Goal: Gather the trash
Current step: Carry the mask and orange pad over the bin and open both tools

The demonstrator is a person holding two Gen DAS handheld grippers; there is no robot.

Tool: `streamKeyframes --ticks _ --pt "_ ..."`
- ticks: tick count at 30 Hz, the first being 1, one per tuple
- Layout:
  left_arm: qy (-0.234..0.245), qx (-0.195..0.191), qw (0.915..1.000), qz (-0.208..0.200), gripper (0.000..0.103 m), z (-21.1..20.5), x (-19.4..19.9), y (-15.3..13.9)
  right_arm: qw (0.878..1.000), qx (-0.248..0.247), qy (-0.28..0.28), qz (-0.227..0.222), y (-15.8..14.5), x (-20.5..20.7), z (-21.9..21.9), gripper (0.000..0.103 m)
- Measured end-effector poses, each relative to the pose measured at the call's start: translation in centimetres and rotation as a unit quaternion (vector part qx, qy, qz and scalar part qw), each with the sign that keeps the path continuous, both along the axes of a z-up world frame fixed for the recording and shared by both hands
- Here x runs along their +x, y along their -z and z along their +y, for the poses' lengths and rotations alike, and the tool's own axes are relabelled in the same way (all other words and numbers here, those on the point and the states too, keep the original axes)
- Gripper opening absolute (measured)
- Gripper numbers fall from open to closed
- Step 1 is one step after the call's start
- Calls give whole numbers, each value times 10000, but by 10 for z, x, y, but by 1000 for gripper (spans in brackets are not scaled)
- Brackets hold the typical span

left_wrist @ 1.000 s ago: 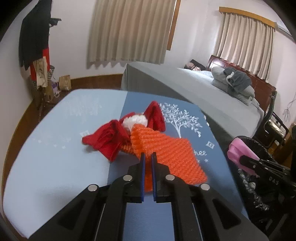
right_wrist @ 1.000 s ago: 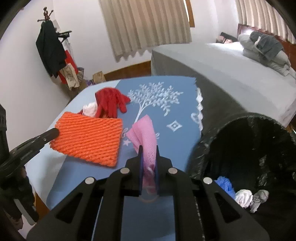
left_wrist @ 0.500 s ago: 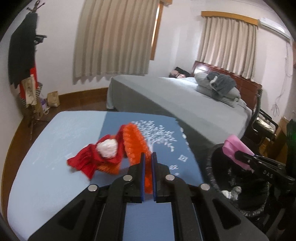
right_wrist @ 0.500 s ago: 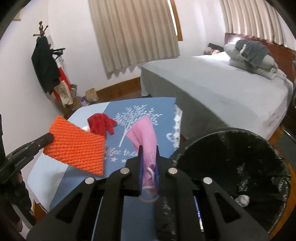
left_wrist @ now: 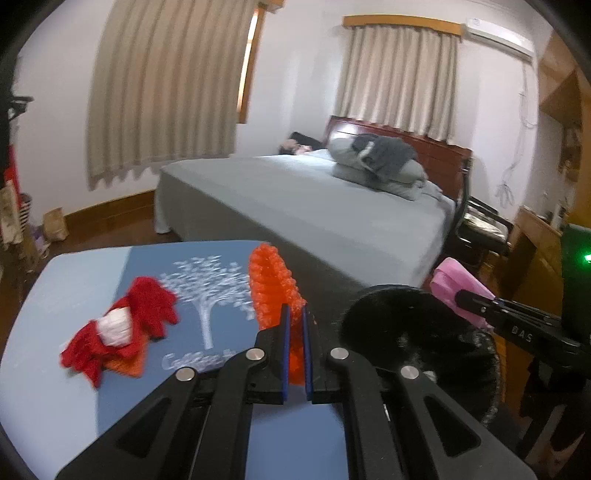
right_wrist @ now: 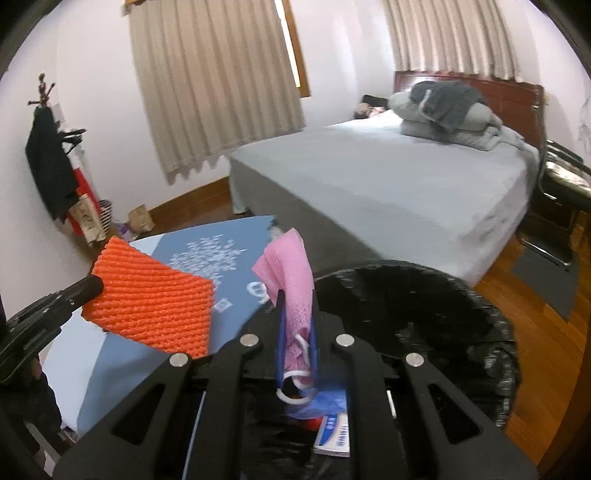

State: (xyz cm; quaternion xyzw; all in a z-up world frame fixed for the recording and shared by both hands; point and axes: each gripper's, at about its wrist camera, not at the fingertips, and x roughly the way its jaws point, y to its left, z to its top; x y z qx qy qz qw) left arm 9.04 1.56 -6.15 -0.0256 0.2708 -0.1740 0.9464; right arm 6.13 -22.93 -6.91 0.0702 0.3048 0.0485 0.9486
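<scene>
A bedroom in a home is shown. A large bed (right_wrist: 388,184) with grey sheets and folded bedding is seen on the right against a wooden headboard (right_wrist: 517,96); beige curtains (right_wrist: 218,81) are hung at the far wall, clothes are draped on a coat stand (right_wrist: 48,162) at the left, and an air conditioner (left_wrist: 498,35) is mounted high.

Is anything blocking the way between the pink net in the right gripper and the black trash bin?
Nothing visible does. The right gripper is shut on the pink net, right at the open rim of the black trash bin. No lid covers the bin.
</scene>
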Motion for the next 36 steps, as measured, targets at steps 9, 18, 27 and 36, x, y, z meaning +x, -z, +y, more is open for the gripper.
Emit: streamKeyframes --ticks 9,18,27,36 --pt "738 45 9972 -76 6 -69 12 -2 9985 -16 537 97 12 -10 -46 10" --pt "1186 -92 9925 290 40 -96 29 15 9954 -103 891 334 30 -5 -69 29" --pt "598 33 9982 100 78 -63 26 15 9949 -155 988 90 25 -6 -64 94" --pt "-480 285 9984 23 90 17 18 21 9993 -47 374 87 19 20 -5 97"
